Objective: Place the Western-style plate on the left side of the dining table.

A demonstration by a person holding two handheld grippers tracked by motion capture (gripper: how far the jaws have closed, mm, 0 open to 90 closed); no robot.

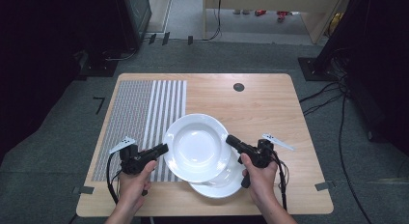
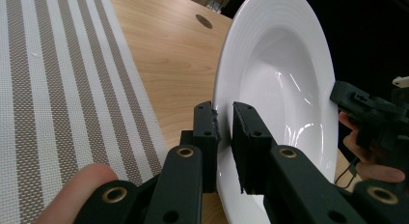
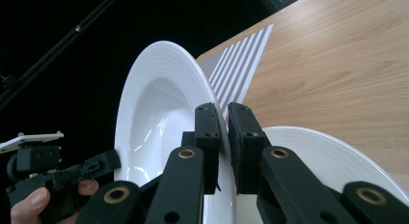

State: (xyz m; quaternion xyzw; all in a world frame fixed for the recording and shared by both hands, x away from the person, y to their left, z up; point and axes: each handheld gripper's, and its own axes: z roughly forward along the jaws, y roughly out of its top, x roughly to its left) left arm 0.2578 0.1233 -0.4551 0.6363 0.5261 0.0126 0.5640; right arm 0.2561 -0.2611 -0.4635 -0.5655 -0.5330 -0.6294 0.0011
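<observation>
A deep white plate (image 1: 197, 146) is held up off the table between both hands. My left gripper (image 1: 164, 148) is shut on its left rim; in the left gripper view the jaws (image 2: 223, 119) pinch the plate's rim (image 2: 270, 69). On the opposite rim my right gripper (image 1: 230, 140) is shut too, its jaws (image 3: 224, 119) closed over the white plate (image 3: 159, 108). A second white plate (image 1: 223, 184) lies on the table underneath, also seen at lower right as the second plate (image 3: 333, 159).
A grey and white striped placemat (image 1: 144, 113) covers the left part of the wooden table (image 1: 260, 108). A dark round hole (image 1: 238, 87) sits near the table's far edge. Cables run over the floor at right.
</observation>
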